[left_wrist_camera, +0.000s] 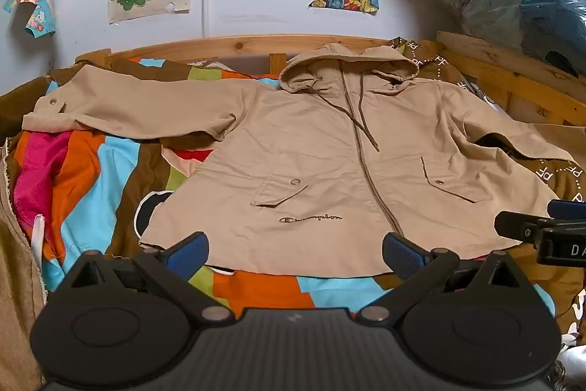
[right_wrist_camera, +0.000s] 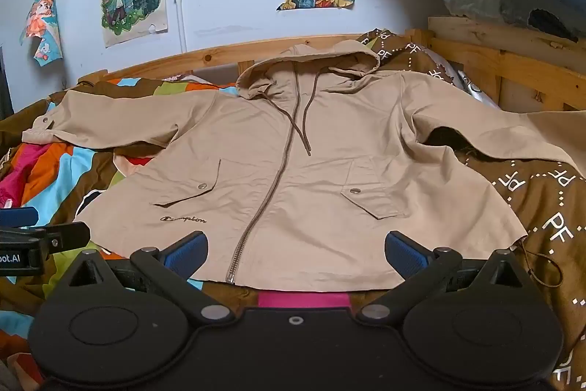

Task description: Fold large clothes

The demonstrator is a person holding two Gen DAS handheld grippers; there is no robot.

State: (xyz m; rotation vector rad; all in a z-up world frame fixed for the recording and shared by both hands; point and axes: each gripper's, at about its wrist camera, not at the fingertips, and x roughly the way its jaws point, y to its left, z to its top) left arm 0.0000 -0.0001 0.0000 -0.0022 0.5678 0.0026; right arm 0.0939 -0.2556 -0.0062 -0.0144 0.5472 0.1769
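Currently the tan hooded jacket (left_wrist_camera: pixel 329 149) lies face up, zipped, spread flat on the patterned bedspread (left_wrist_camera: pixel 91 171), hood toward the wooden bed rail (left_wrist_camera: pixel 234 43) and both sleeves out to the sides. Both my grippers hover just short of its bottom hem: left gripper (left_wrist_camera: pixel 295 250) with fingers wide apart and empty, right gripper (right_wrist_camera: pixel 296 251) the same, side by side, touching nothing.

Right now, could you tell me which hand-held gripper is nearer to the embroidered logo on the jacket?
Left. The left hand-held gripper sits just below the logo at the hem; the right hand-held gripper is further along, past the zipper.
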